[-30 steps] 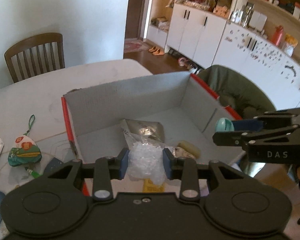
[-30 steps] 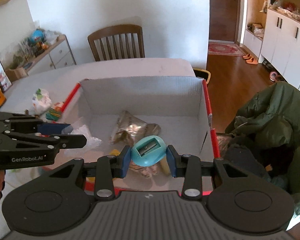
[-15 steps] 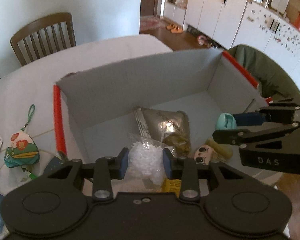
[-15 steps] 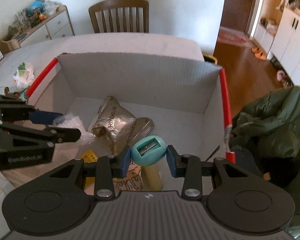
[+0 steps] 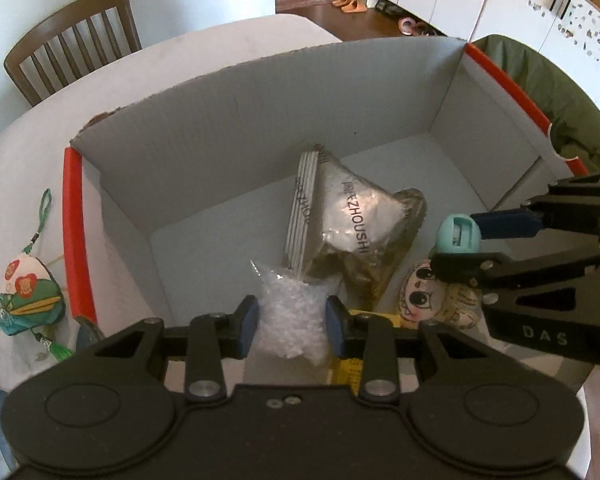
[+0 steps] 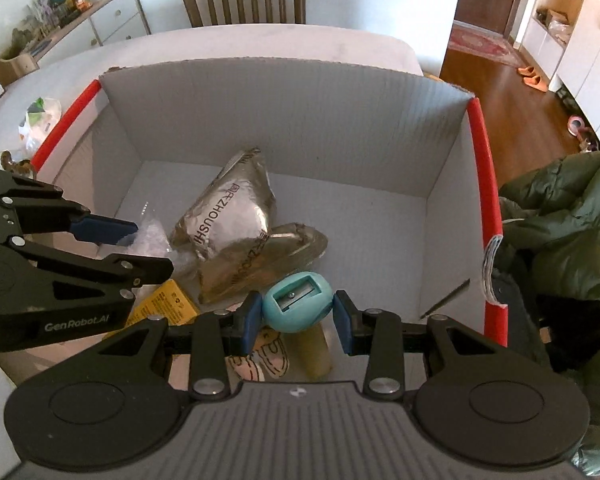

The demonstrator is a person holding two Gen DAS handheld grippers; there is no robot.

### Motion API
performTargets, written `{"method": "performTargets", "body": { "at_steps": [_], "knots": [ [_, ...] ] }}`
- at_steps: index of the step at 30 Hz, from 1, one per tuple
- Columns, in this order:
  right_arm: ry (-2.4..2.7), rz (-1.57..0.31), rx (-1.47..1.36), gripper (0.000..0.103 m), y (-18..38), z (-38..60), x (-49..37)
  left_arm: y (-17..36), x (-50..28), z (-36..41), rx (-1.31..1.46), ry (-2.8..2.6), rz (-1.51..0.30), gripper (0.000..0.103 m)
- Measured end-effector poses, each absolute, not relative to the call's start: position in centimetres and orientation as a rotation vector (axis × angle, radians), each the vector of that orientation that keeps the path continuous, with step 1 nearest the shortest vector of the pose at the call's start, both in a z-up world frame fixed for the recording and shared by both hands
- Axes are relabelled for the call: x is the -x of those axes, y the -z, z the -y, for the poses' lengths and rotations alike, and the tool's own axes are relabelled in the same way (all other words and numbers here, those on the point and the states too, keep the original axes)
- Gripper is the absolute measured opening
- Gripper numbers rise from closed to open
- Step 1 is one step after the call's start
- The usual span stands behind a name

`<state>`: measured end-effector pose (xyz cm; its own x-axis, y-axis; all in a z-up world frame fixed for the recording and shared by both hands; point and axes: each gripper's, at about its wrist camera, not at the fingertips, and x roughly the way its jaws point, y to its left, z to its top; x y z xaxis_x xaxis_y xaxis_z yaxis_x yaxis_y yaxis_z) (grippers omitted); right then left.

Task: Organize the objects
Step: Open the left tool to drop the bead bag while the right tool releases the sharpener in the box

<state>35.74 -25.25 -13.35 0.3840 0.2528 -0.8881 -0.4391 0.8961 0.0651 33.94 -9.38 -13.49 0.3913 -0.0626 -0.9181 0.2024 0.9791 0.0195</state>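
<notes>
Left tongs [image 5: 292, 318] clenched on a clear bag of white granules [image 5: 291, 312]; right tongs [image 6: 296, 316] clenched on a teal egg-shaped pencil sharpener [image 6: 298, 302], blade slot facing up. Landmark is the grey cardboard box [image 5: 228, 128] with red edge strips, sitting on the white bench [image 5: 20, 168]. Over the last second both tongs have come forward and dipped: earlier they hung near the box's near rim with more room visible, now both loads sit over the box interior, low, near wall side, granule bag toward the box's left, sharpener toward its right. Already in the box: silver foil pouches [image 5: 356, 224] at floor centre, a yellow packet [image 6: 168, 304] and a cartoon-face item [image 5: 424, 294] by the near wall, a pale yellow cylinder [image 6: 318, 350] below the sharpener. Outside the box's left wall on the bench: a green-and-white fabric charm [image 5: 26, 300] not yet collected. Judgement: the carry is about done, the drop comes next; both items likely land on the near pile, so the sharpener may roll off the cylinder. Neither item released yet.
</notes>
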Motion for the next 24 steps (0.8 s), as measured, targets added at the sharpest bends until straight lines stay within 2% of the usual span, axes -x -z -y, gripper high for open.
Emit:
{"method": "performTargets", "body": {
  "at_steps": [6,11,13,16,21,24],
  "knots": [
    [-0.453,-1.094,0.195,0.04,13.3,25.5,-35.6,13.6,-33.7,9.4,-0.151,0.171,-1.191,0.039],
    [-0.466,-1.086,0.176,0.042,12.7,26.1,-35.4,13.0,-32.8,9.4,-0.154,0.172,-1.154,0.051],
    [-0.479,-1.072,0.174,0.048,12.3,26.2,-35.1,12.7,-32.6,9.5,-0.148,0.171,-1.142,0.056],
    [-0.486,-1.043,0.171,0.051,11.5,26.3,-34.4,12.0,-31.9,9.4,-0.123,0.182,-1.11,0.063],
    [-0.488,-0.999,0.136,0.054,10.0,27.0,-33.7,10.6,-31.9,9.5,-0.118,0.182,-1.052,0.072],
    [-0.49,-0.975,0.118,0.055,9.0,27.3,-33.3,9.6,-31.5,9.5,-0.096,0.18,-1.02,0.073]
  ]
}}
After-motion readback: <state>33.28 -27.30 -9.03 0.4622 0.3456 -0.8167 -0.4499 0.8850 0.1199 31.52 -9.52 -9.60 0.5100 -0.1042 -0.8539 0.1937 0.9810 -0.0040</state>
